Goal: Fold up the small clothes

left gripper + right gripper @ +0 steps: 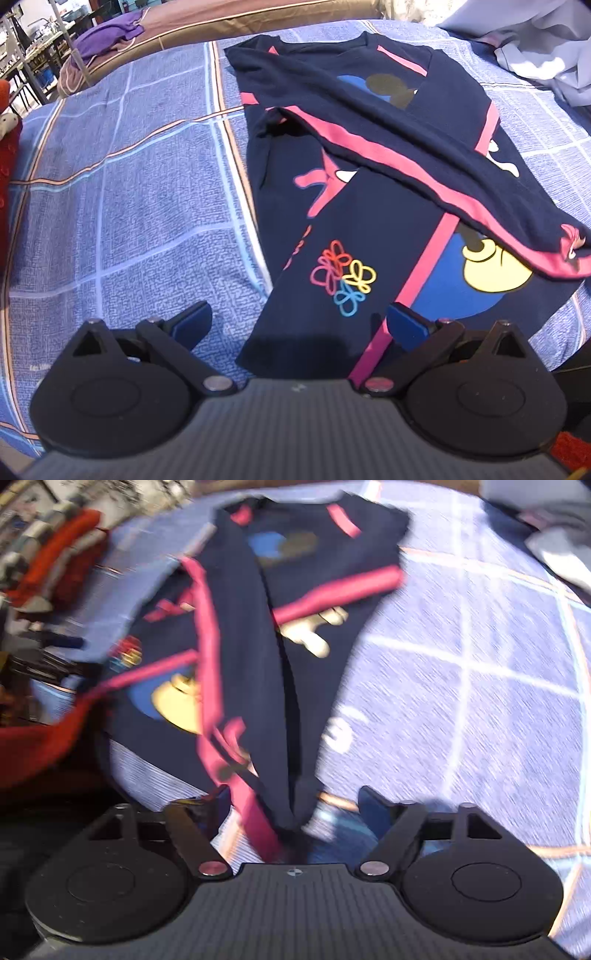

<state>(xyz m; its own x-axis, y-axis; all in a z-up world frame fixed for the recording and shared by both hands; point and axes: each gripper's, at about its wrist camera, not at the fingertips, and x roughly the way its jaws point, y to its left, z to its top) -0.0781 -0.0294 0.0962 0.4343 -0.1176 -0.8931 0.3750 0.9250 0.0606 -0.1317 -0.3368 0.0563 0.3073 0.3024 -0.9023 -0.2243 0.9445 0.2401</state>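
Two grippers point steeply down over a navy cotton T-shirt with pink stripes and cartoon prints [369,206], which lies partly folded on a blue checked bedspread [122,206]. No writing on the shirt can be read; a looped flower emblem in red, yellow and blue [341,282] sits on its near panel. The left gripper [299,325] hovers over the shirt's near hem, its jaws spread wide and touching nothing, the hem lying between them. The right gripper [291,808] shows jaws parted too, with a bunched fold of the shirt's sleeve [280,775] draped between them; blur hides whether either pad touches it.
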